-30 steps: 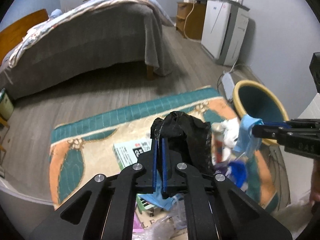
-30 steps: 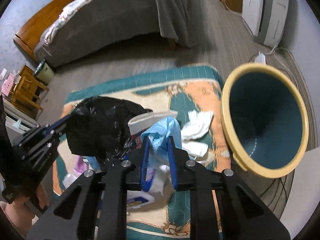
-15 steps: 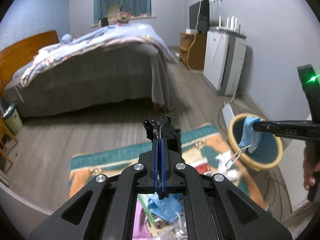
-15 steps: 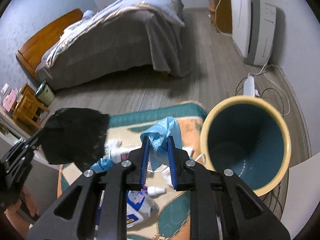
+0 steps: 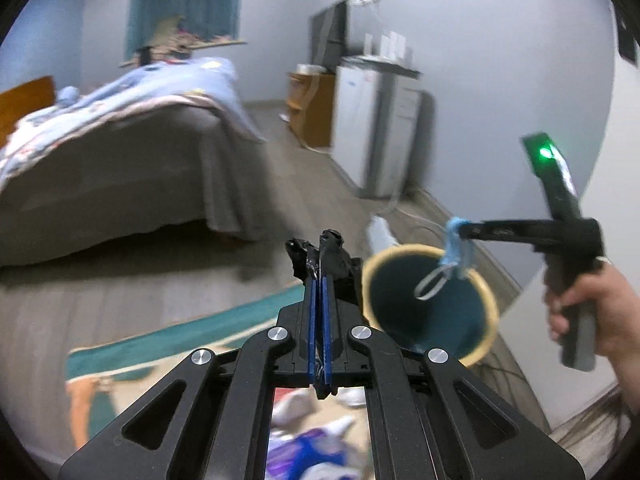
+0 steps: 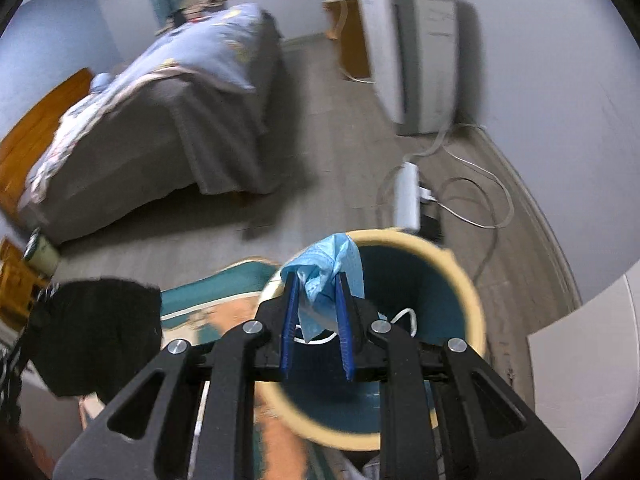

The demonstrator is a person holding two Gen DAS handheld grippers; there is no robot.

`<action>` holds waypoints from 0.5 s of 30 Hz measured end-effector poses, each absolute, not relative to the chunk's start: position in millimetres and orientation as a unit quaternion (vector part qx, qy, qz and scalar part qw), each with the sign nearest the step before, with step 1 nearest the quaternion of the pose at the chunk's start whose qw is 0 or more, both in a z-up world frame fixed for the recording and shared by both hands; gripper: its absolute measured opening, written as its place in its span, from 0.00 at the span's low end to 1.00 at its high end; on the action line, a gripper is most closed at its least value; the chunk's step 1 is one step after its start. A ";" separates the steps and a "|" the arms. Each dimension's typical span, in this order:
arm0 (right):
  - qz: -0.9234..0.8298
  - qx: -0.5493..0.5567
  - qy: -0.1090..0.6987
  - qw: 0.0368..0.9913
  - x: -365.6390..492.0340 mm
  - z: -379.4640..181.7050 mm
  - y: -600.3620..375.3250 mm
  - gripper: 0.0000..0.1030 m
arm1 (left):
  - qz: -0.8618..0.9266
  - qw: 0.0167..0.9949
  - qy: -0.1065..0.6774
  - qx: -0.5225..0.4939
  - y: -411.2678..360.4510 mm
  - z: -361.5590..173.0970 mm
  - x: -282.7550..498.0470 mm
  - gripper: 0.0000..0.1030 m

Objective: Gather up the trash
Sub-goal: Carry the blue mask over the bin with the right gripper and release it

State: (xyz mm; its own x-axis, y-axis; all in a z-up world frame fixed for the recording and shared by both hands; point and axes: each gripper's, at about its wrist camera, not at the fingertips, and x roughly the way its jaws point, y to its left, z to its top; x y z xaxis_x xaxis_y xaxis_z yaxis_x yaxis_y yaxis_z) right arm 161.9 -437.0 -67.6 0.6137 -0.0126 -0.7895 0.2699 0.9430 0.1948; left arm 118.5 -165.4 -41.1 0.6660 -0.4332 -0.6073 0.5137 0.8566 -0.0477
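Note:
My left gripper (image 5: 319, 280) is shut on a black plastic bag (image 5: 336, 260), which hangs at the left of the right wrist view (image 6: 96, 336). My right gripper (image 6: 316, 288) is shut on a blue face mask (image 6: 328, 276) and holds it over the near rim of a yellow bin with a teal inside (image 6: 460, 288). In the left wrist view the mask (image 5: 456, 240) dangles with its ear loop above the bin (image 5: 436, 312), and the right gripper (image 5: 460, 232) reaches in from the right.
More trash (image 5: 312, 436) lies on the teal and orange rug (image 5: 132, 352) below. A bed (image 5: 120, 152) stands at the left. A white appliance (image 5: 384, 120), a power strip (image 6: 408, 192) and cables lie beyond the bin.
Both grippers have risen and swung right toward the bin. The mask now hangs over the bin's opening, and the black bag sits higher above the rug.

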 end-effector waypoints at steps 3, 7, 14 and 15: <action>-0.095 0.155 0.444 0.877 167.3 -82.6 -456.8 0.17 | -0.287 0.895 0.333 0.078 -207.5 -56.2 124.6 0.04; -0.111 0.179 0.457 0.864 162.7 -99.8 -475.6 0.18 | -0.298 0.878 0.358 0.115 -258.3 -87.4 137.3 0.04; -0.110 0.205 0.463 0.855 162.4 -106.6 -480.3 0.21 | -0.299 0.853 0.398 0.155 -297.7 -138.0 152.7 0.04; -0.111 0.203 0.464 0.855 162.5 -106.6 -480.2 0.25 | -0.296 0.853 0.398 0.163 -299.5 -141.8 154.8 0.06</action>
